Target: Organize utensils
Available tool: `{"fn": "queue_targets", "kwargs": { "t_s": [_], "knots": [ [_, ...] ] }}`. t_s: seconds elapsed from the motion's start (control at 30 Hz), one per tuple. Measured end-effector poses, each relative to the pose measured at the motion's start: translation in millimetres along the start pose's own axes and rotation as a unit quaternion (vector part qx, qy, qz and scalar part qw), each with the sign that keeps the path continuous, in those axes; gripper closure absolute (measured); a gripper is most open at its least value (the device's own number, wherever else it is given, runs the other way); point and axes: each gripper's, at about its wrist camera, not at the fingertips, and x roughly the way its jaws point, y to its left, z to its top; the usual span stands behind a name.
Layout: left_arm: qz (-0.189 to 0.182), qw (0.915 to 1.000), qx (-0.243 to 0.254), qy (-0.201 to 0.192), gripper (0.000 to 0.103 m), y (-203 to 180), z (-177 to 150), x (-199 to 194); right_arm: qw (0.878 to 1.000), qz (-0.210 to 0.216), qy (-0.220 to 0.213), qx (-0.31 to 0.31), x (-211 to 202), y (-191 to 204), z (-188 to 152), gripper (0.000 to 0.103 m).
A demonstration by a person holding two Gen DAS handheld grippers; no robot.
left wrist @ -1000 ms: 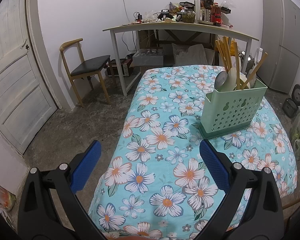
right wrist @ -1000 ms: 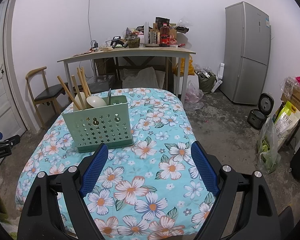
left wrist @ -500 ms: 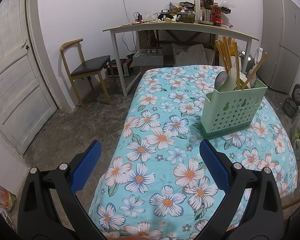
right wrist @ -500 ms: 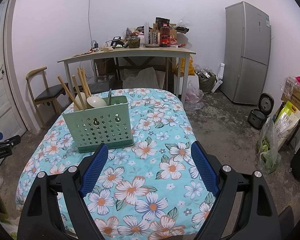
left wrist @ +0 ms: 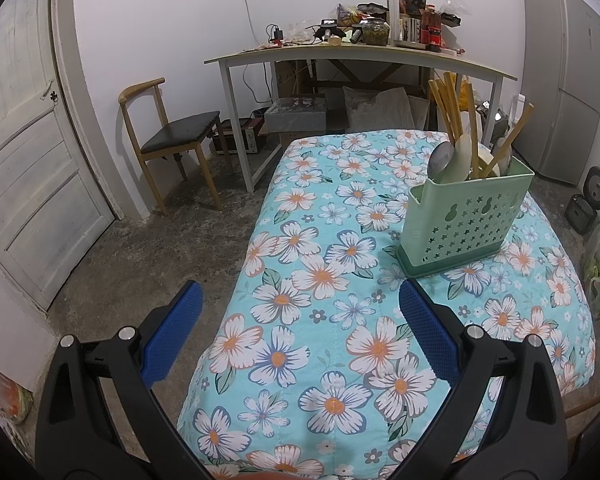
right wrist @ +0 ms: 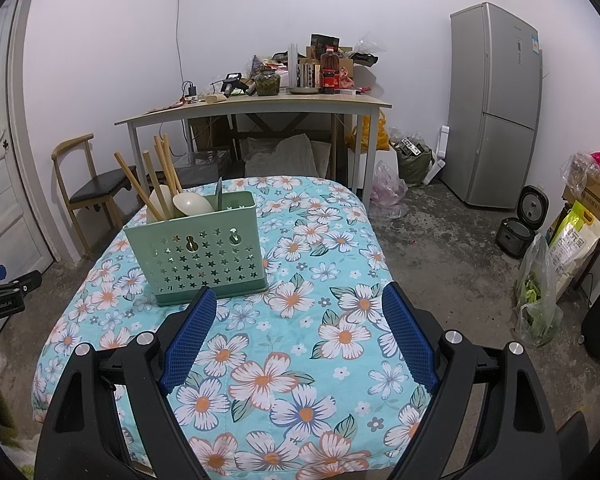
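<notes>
Left tongs [left wrist: 298,312] hang over the near left edge of the bench [left wrist: 328,288], pitched downward, blue pads [left wrist: 426,332] spread wide with only the floral cloth between them: released, nothing held. Right tongs [right wrist: 296,320] sit over the near middle of the same bench, also pitched down, pads [right wrist: 408,340] wide apart and empty (the left pad's tip overlaps the holder's base in that view, but I cannot tell that it touches). Green utensil holder [right wrist: 196,250] stands upright on the cloth, far of both tongs: right of centre from the left camera, left of centre from the right camera. In it: wooden chopsticks [right wrist: 160,172] leaning at angles, pale spoons [right wrist: 192,204], and a metal spoon [left wrist: 440,158] at its left end as the left camera sees it. No loose utensils on the cloth. Against the earlier frames nothing differs: both tongs at the same spread and the same spot, holder and its contents unmoved. Far side of the room: a cluttered table [right wrist: 260,104], a wooden chair [left wrist: 168,136], a grey fridge [right wrist: 496,104].
</notes>
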Motion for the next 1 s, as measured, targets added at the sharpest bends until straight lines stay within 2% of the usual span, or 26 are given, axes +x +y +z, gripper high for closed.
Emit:
{"fn": "queue_targets", "kwargs": {
  "t_s": [1.0],
  "knots": [
    [-0.001, 1.0, 0.002, 0.003, 0.008, -2.2, -0.2, 1.3, 1.0, 0.001, 0.0, -0.001, -1.2, 4.4, 0.6, 0.021]
  ]
}}
